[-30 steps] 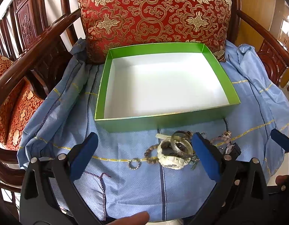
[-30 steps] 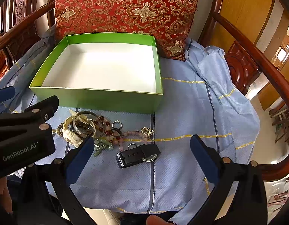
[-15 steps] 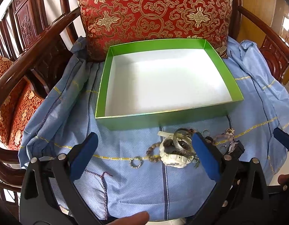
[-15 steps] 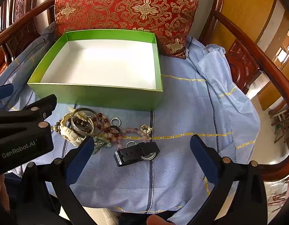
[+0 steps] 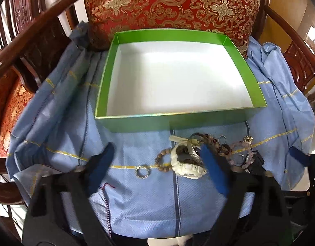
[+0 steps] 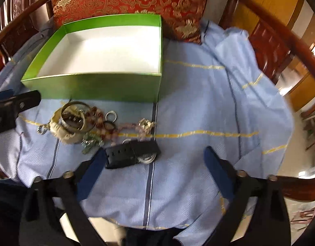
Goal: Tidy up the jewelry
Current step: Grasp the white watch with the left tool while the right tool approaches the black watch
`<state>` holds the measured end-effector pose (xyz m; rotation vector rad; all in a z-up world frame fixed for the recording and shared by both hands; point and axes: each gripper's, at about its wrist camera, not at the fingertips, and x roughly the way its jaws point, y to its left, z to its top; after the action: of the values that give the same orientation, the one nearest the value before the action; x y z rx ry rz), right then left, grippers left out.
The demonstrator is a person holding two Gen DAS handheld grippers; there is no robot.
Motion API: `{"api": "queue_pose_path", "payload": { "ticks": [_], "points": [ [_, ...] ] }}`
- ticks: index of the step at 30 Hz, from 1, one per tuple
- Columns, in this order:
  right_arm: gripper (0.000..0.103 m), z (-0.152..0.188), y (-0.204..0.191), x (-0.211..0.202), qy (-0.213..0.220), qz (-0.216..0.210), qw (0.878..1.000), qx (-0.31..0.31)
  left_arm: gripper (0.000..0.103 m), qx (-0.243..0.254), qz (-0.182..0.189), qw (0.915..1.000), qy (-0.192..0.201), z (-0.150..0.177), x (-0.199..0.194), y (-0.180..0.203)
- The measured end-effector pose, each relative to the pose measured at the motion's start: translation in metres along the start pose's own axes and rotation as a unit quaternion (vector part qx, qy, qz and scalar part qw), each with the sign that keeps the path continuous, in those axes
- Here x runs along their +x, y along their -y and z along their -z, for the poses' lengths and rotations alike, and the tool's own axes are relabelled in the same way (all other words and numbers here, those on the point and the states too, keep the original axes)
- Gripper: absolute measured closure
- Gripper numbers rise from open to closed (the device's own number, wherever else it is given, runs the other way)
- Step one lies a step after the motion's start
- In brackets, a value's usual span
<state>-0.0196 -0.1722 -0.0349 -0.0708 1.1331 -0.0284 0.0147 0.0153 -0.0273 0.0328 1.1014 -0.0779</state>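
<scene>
An empty green box (image 5: 137,126) with a white inside (image 6: 96,86) sits on a blue cloth on a wooden chair. In front of it lies a heap of jewelry: a white watch (image 5: 187,167) (image 6: 62,131), a silver bangle (image 5: 193,147) (image 6: 74,115), a brown bead bracelet (image 5: 162,160), a small sparkly ring (image 5: 143,172), pink beads (image 6: 128,128) and a black watch (image 6: 132,153). My left gripper (image 5: 157,168) is open, low over the cloth, with the ring and white watch between its fingers. My right gripper (image 6: 155,166) is open just behind the black watch.
A red and gold cushion (image 5: 173,6) leans on the chair back behind the box. Wooden armrests (image 5: 30,32) (image 6: 280,30) curve along both sides. The blue cloth (image 6: 208,102) is rumpled at the right and hangs over the seat's front edge.
Both grippers have moved forward and lower toward the jewelry. The right view has swung right and is blurred with motion. The jewelry and box have not moved.
</scene>
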Motion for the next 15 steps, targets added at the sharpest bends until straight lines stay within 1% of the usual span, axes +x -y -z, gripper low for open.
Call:
{"api": "queue_pose_path", "payload": {
  "ticks": [1,2,3,4,5,7,9,10,11,12,13,14,15],
  "points": [
    [0.021,0.002,0.002,0.0,0.0,-0.006,1.0,0.001,0.027,0.001,0.011,0.9999,-0.004,0.001,0.002,0.002],
    [0.026,0.003,0.003,0.0,-0.002,-0.015,1.0,0.001,0.027,0.002,0.023,0.9997,-0.008,0.001,0.004,0.004],
    [0.028,0.005,0.004,0.002,-0.008,-0.024,1.0,0.001,0.027,0.002,0.035,0.9993,-0.014,0.001,0.007,0.006],
    [0.028,0.005,0.003,0.005,-0.016,-0.032,0.999,-0.002,0.027,0.002,0.044,0.9988,-0.022,0.001,0.01,0.008],
    [0.028,0.007,0.001,0.007,-0.014,-0.035,0.999,-0.006,0.027,0.0,0.051,0.9982,-0.03,0.001,0.015,0.009],
    [0.028,0.009,-0.003,0.015,-0.025,-0.038,0.999,-0.01,0.027,-0.012,0.063,0.9967,-0.05,0.002,0.024,0.009],
    [0.028,0.01,-0.007,0.02,-0.028,-0.051,0.998,-0.011,0.028,-0.027,0.081,0.994,-0.069,0.001,0.034,0.006],
    [0.031,0.011,-0.009,0.023,-0.032,-0.056,0.998,-0.013,0.032,-0.036,0.085,0.9926,-0.079,0.0,0.041,0.005],
    [0.047,0.011,-0.012,0.026,-0.035,-0.055,0.998,-0.018,0.037,-0.041,0.084,0.9917,-0.087,-0.001,0.048,0.004],
    [0.062,0.012,-0.016,0.03,-0.042,-0.058,0.997,-0.025,0.05,-0.046,0.083,0.9908,-0.097,-0.001,0.054,0.004],
    [0.067,0.013,-0.02,0.033,-0.048,-0.06,0.997,-0.029,0.064,-0.051,0.085,0.989,-0.11,0.0,0.061,0.004],
    [0.083,0.014,-0.022,0.034,-0.049,-0.068,0.996,-0.032,0.072,-0.053,0.087,0.9877,-0.118,0.0,0.066,0.005],
    [0.09,0.015,-0.024,0.035,-0.052,-0.08,0.995,-0.033,0.078,-0.053,0.083,0.9873,-0.125,0.001,0.069,0.006]
  ]
}}
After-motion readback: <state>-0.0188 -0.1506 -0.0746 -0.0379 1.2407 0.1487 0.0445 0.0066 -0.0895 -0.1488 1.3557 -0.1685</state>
